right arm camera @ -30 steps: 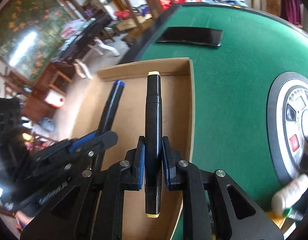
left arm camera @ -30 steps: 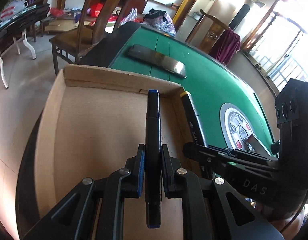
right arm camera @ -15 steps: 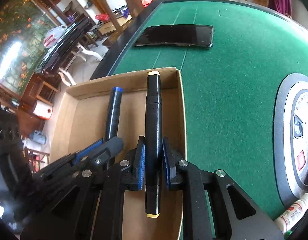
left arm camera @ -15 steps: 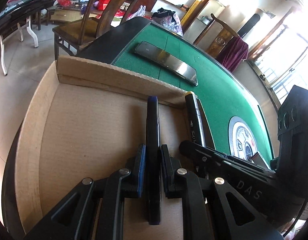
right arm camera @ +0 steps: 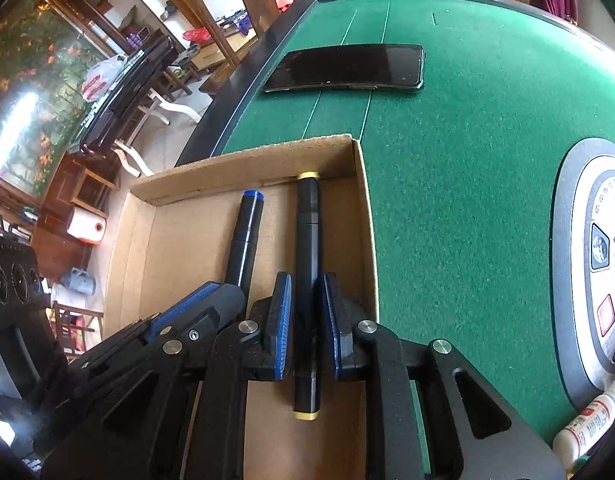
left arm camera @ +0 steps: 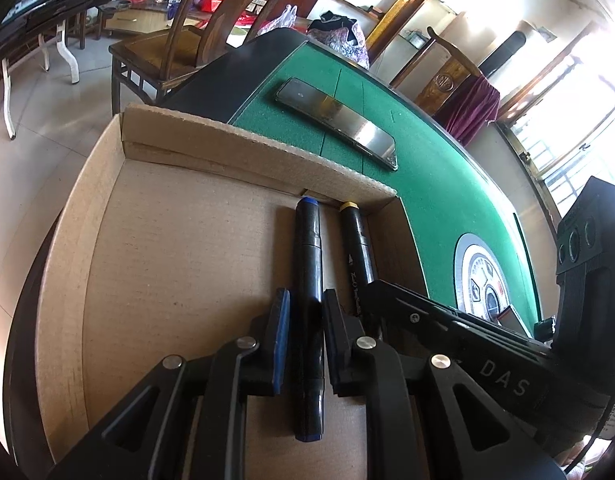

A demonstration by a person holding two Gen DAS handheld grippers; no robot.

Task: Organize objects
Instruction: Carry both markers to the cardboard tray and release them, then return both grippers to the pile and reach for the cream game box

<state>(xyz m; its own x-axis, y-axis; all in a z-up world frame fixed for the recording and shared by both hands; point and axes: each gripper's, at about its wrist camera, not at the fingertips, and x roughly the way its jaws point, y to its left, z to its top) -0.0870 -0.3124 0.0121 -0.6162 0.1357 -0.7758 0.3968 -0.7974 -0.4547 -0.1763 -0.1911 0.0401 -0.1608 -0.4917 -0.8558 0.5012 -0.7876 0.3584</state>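
A shallow cardboard box [left arm camera: 235, 152] sits at the edge of the green felt table [left arm camera: 427, 184]. My left gripper [left arm camera: 306, 294] is shut on a black marker with blue caps [left arm camera: 307, 240]. The marker is low over the box floor, its far tip close to the far wall. Just to its right, my right gripper [right arm camera: 305, 280] is shut on a black marker with yellow caps [right arm camera: 307, 232]. This marker runs along the box's right wall [right arm camera: 365, 220], its tip at the far corner. The two markers lie side by side, nearly parallel. I cannot tell whether they rest on the floor.
A dark phone [right arm camera: 347, 66] lies flat on the felt beyond the box. The table's round control panel [right arm camera: 595, 260] is to the right, with a small white bottle [right arm camera: 591, 420] by it. A wooden chair [left arm camera: 179, 52] stands past the table's black rim.
Both grippers have sunk into the box with their markers. The two markers have come closer together, with their tips near the far wall. Neither grip has visibly changed.
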